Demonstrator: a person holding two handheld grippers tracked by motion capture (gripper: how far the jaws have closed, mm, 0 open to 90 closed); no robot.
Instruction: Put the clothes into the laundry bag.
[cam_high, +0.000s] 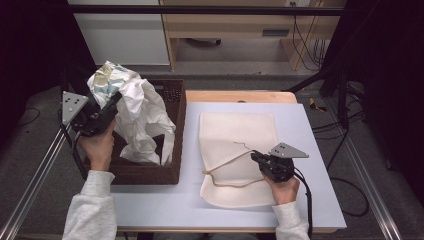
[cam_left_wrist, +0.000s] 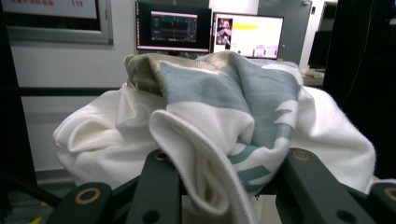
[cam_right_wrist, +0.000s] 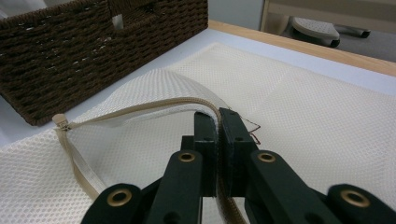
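Step in hand: judging by the layout, loading laundry; the left gripper (cam_high: 106, 111) is clamped on a white garment (cam_high: 142, 117) with a green print, lifted above the wicker basket (cam_high: 172, 172).
Mesh bag: the right gripper (cam_right_wrist: 217, 122) pinches the zipper edge of the mesh laundry bag (cam_high: 235, 132) (flat on the table (cam_high: 310, 125)), holding its mouth up.
Next move: probably carrying the garment across to that opening.
Views: the left gripper view shows 2 monitors (cam_left_wrist: 210, 32) behind; the right gripper view shows the zipper pull (cam_right_wrist: 60, 122).

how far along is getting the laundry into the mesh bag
Done: the mesh bag lies flat, its zipper open. In hand: the right hand-held gripper pinches the zipper edge, lifting it; the left hand-held gripper holds a white garment above the basket. Left: nothing visibly bagged yet.
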